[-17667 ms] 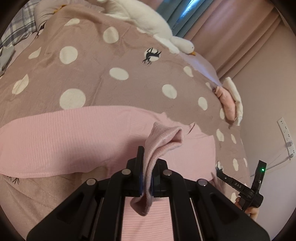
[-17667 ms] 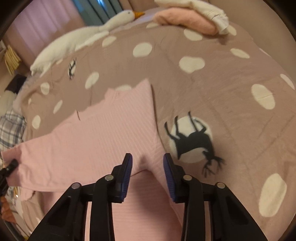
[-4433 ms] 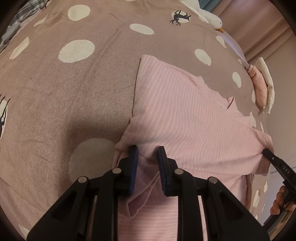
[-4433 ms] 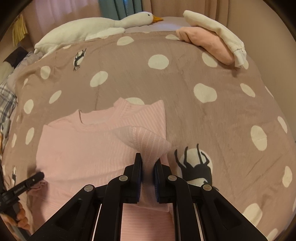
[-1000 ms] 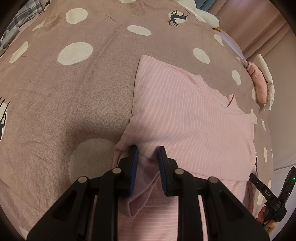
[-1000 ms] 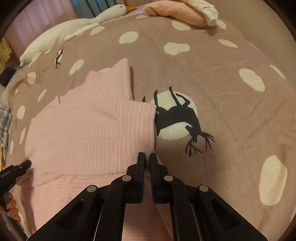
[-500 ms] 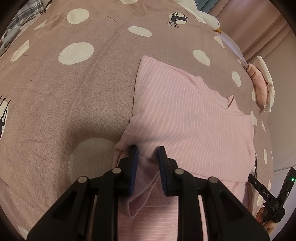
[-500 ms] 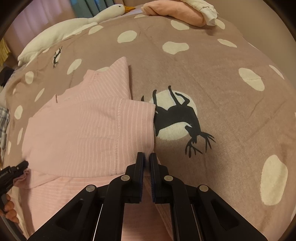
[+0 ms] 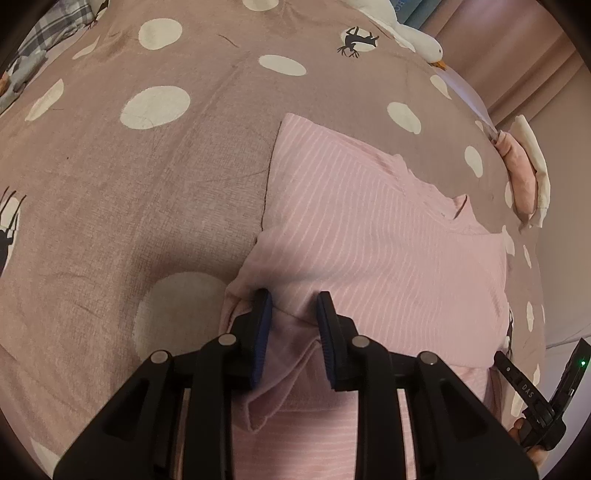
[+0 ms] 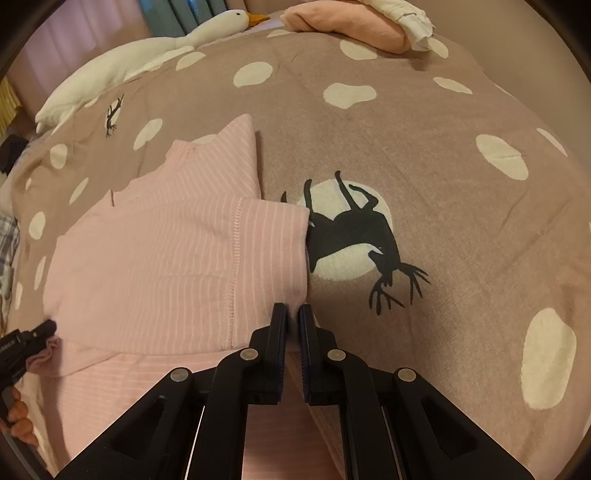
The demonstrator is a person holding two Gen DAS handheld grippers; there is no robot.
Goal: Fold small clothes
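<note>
A pink striped long-sleeve top [image 9: 369,229] lies flat on the bed with both sleeves folded across its front; it also shows in the right wrist view [image 10: 166,251]. My left gripper [image 9: 293,314] is open, its jaws on either side of the folded left edge of the top. My right gripper [image 10: 293,319] is shut on the fold at the top's right edge, next to the folded sleeve cuff [image 10: 273,251]. Each gripper shows at the edge of the other's view.
The bed has a mauve blanket [image 9: 129,184] with white dots and black deer prints [image 10: 351,236]. A white goose plush [image 10: 147,51] lies at the far side. Folded pink and white clothes [image 10: 362,22] are stacked at the far right corner.
In the last second my right gripper has stayed shut on the right edge and barely moved. My left gripper has stayed open at the left fold.
</note>
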